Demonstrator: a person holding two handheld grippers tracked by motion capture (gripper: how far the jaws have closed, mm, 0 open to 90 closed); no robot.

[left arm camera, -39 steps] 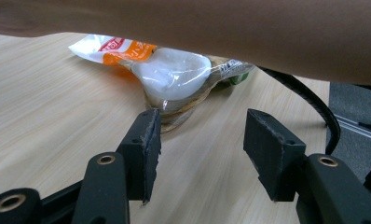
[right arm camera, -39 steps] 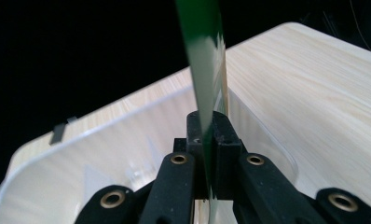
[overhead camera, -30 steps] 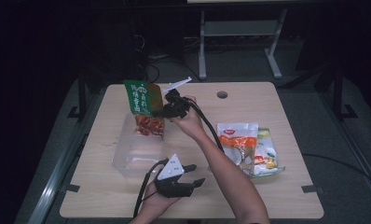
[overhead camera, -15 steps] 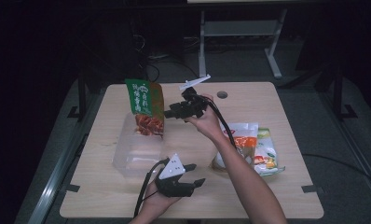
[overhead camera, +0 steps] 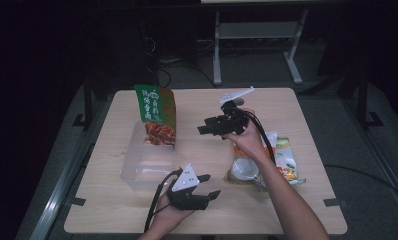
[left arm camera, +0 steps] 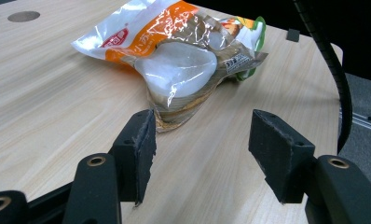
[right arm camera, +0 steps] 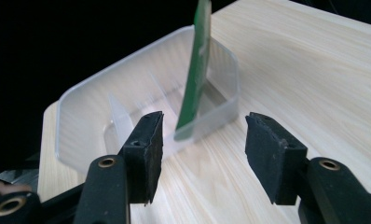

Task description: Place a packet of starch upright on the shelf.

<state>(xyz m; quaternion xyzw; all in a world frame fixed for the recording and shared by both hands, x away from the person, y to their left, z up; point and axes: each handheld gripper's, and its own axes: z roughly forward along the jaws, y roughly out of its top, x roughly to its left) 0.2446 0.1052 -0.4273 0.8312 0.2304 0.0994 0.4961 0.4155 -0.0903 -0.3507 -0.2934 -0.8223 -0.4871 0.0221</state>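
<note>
— Since the earlier pictures the right gripper (overhead camera: 203, 129) has left the green packet (overhead camera: 156, 114) and drawn back over the middle of the desk (overhead camera: 297, 107), toward the person's right. Its jaws have just been opening, and nothing is between them.

— So the packet is on its own?

— Yes. It stands upright at the far end of the clear plastic tub (overhead camera: 148, 162), its lower edge inside the tub. In the right gripper view the tub (right arm camera: 85, 109) lies ahead of the spread jaws with the packet (right arm camera: 196, 65) seen edge-on, rising out of it.

— And the left gripper?

— The left gripper (overhead camera: 209, 186) sits near the front edge of the desk, just beside the tub's near corner, in the same spot as before. Its jaws are wide too, and have just been opening a little, with nothing in them.

— What does it face?

— In the left gripper view, an orange and clear snack bag (left arm camera: 174, 56) lies flat on the desk just ahead of the jaws, on top of another bag with a green edge (left arm camera: 253, 44).
</note>
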